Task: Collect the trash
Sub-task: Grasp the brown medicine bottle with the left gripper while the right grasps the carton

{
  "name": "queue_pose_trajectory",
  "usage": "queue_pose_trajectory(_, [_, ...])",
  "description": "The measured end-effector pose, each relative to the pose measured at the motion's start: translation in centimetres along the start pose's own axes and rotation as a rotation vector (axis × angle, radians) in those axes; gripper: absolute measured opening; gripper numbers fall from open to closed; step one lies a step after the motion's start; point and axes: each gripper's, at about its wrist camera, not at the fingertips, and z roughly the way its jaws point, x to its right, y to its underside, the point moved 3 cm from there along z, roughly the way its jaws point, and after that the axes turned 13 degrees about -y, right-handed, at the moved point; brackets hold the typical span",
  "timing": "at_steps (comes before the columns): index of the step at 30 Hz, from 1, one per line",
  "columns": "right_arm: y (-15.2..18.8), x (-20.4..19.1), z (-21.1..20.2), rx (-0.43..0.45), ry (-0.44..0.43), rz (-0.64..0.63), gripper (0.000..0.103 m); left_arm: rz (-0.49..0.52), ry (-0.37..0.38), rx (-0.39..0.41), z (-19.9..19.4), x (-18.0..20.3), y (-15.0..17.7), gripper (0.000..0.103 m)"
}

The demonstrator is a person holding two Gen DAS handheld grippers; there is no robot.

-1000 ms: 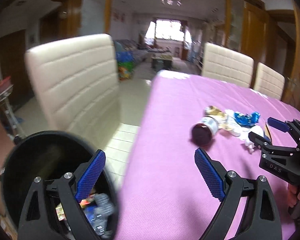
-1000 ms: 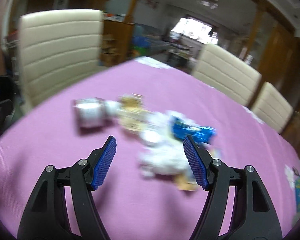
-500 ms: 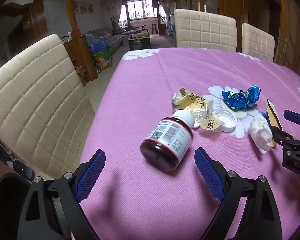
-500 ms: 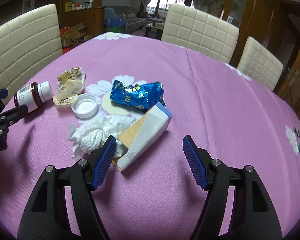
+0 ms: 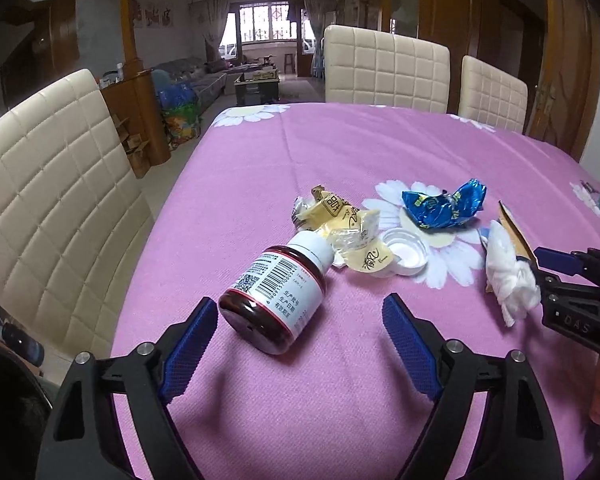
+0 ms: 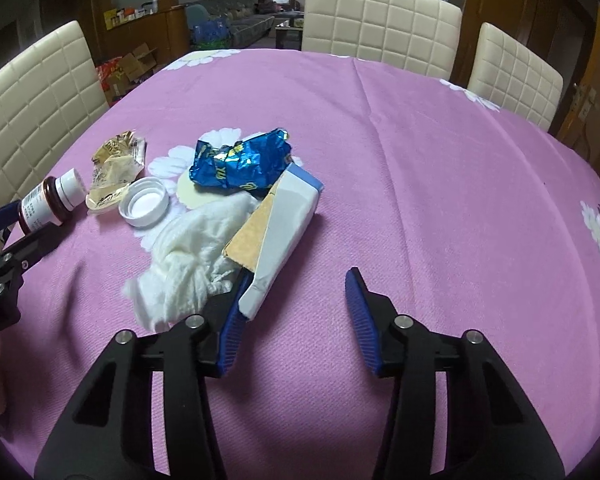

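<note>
Both grippers' fingers wide, holding nothing; left gripper (image 5: 296, 344) nears the bottle (image 5: 278, 294), which, lying round on the tabletop (image 5: 300, 408), prob rolls off if nudged.

The left gripper (image 5: 296, 344) hovers low over the tabletop (image 5: 260, 184), its blue-padded fingers (image 5: 188, 348) spread wide apart. The right gripper (image 6: 292, 320) sits further along the same tabletop, also low, fingers parted with nothing between them. Both point the same way across it.
</note>
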Motion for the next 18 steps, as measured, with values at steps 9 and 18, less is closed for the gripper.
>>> queue_pose_trajectory(9, [-0.2, -0.3, 0.7, -0.003, 0.029, -0.021, 0.04, -0.009, 0.039, -0.016, 0.3, 0.1, -0.1, 0.08])
queue_pose_trajectory(18, [-0.3, -0.4, 0.4, 0.022, 0.066, -0.029, 0.014, -0.003, 0.097, -0.087, 1.6, 0.3, 0.1, 0.025])
